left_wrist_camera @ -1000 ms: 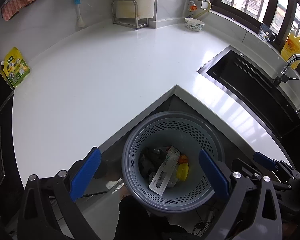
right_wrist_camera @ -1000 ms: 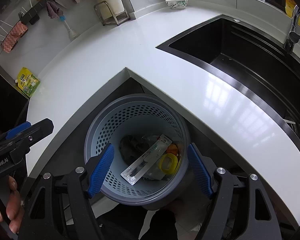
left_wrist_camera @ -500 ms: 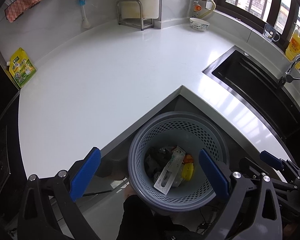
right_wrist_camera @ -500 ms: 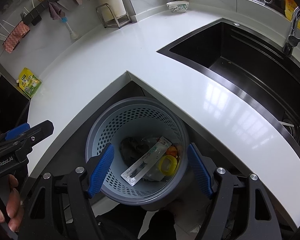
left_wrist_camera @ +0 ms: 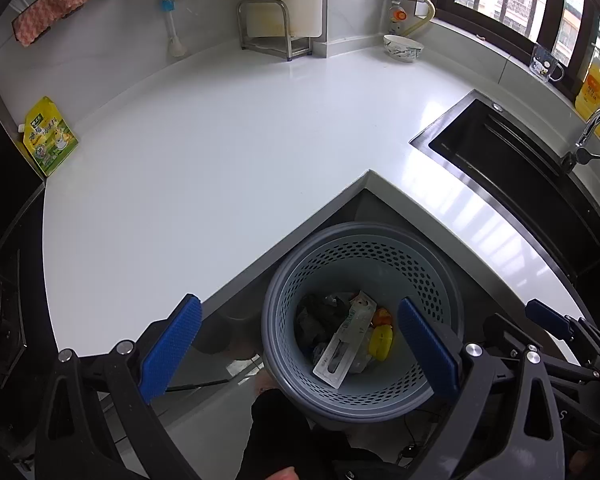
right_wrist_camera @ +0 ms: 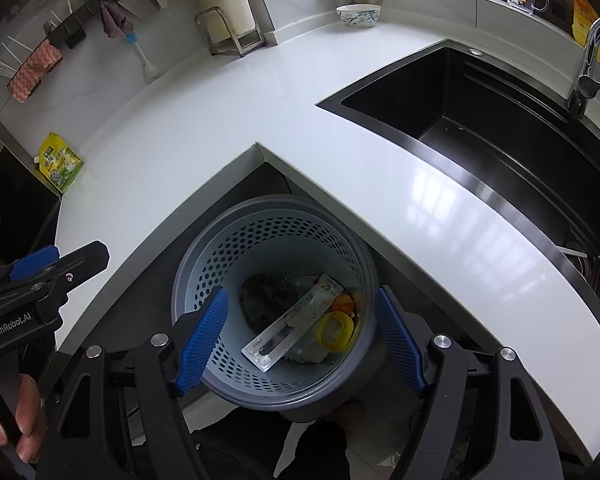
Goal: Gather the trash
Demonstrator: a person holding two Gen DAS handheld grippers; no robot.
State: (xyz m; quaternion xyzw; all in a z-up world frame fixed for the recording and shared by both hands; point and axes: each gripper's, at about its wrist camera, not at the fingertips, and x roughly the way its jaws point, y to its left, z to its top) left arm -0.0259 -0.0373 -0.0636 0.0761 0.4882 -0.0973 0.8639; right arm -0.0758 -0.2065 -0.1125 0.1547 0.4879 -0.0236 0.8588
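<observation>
Below the worktop corner, bin holds trash; left gripper and right gripper both spread wide, grasping nothing.

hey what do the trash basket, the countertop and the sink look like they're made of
Trash basket: looks like matte grey-blue moulded plastic, with rows of punched holes and a thick rolled rim.
Countertop: glossy white, probably solid surface or quartz; it mirrors the window light, seamless.
Sink: black matte basin with a brushed metal edge, possibly coated steel or granite composite.
</observation>
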